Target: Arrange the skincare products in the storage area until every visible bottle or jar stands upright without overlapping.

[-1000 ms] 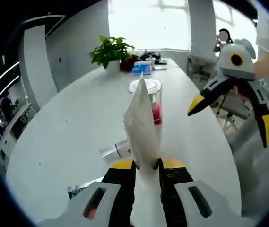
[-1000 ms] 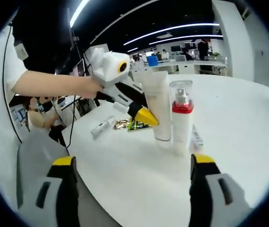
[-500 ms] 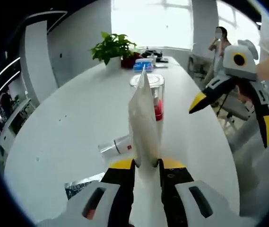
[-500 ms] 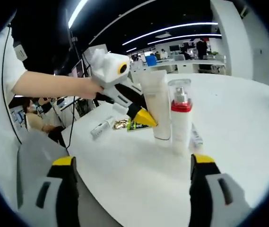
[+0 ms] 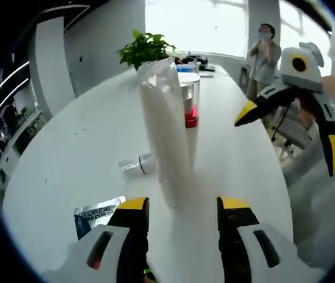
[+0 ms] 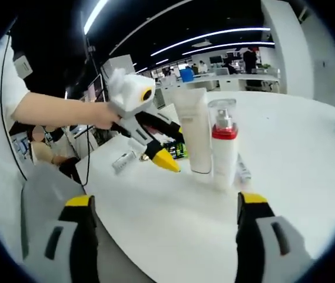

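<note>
A white tube [image 5: 167, 135] stands upright on the white table [image 5: 79, 147], right against a clear pump bottle with a red collar [image 5: 189, 106]. My left gripper [image 5: 183, 206] is open just short of the tube, not touching it. A small clear bottle [image 5: 136, 166] lies on its side to the left of the tube. In the right gripper view the tube [image 6: 193, 130] and pump bottle [image 6: 223, 144] stand side by side, with the left gripper [image 6: 170, 144] open beside them. My right gripper [image 6: 167, 203] is open and holds nothing; it also hangs over the table's edge [image 5: 288, 144].
A L'Oreal sachet [image 5: 99, 213] lies flat near my left jaws. A small tube [image 6: 122, 160] lies near the table edge. A potted plant [image 5: 146, 47] and boxes sit at the far end. A person [image 5: 264, 50] stands beyond the table.
My left gripper has opened, let go of the white tube and drawn back a little. The tube now stands on its own. The right gripper has stayed put.
</note>
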Available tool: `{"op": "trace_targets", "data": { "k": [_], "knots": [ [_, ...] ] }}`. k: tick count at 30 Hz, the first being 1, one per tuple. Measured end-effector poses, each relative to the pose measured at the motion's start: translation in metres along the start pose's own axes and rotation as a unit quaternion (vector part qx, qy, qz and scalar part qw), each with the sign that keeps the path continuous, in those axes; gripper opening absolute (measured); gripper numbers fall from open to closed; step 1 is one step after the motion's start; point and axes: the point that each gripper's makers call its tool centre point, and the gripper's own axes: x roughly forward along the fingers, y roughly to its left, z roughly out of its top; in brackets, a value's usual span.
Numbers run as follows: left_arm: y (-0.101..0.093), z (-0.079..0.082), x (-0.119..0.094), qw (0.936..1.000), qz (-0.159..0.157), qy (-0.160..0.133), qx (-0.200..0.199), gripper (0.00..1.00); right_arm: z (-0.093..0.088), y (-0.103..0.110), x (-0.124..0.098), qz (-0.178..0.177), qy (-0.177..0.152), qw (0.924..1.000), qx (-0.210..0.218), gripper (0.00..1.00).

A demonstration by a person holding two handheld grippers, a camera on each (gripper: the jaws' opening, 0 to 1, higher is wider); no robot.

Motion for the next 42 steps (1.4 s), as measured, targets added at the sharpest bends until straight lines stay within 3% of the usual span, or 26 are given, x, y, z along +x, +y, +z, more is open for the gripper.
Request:
{"op": "trace_targets", "data": {
  "k": [5, 12, 17, 24, 29, 42],
  "knots": [
    [-0.007, -0.013, -0.012, 0.9996, 0.007, 0.008, -0.024, 0.54, -0.002, -0.001, -0.002, -0.005, 0.003, 1.0, -0.001, 1.0],
    [-0.016, -0.02, -0.035, 0.997, 0.025, -0.009, -0.072, 0.6, 0.0, -0.007, -0.007, -0.018, 0.0, 0.9998, -0.002, 1.0],
    [-0.026, -0.029, -0.047, 0.9938, 0.035, -0.006, -0.105, 0.7, 0.004, -0.005, -0.007, -0.021, -0.006, 0.9998, -0.002, 1.0],
    [-0.043, -0.041, -0.059, 0.9898, 0.045, -0.006, -0.135, 0.71, 0.002, 0.003, -0.01, -0.019, -0.006, 0.9998, -0.003, 1.0],
    [-0.053, -0.054, -0.071, 0.9846, 0.056, -0.006, -0.165, 0.76, 0.003, 0.004, -0.015, -0.024, -0.008, 0.9997, -0.001, 1.0],
    [-0.063, -0.066, -0.112, 0.9696, 0.113, -0.03, -0.215, 0.91, 0.002, 0.012, -0.022, -0.024, -0.015, 0.9996, 0.001, 1.0]
  ]
}}
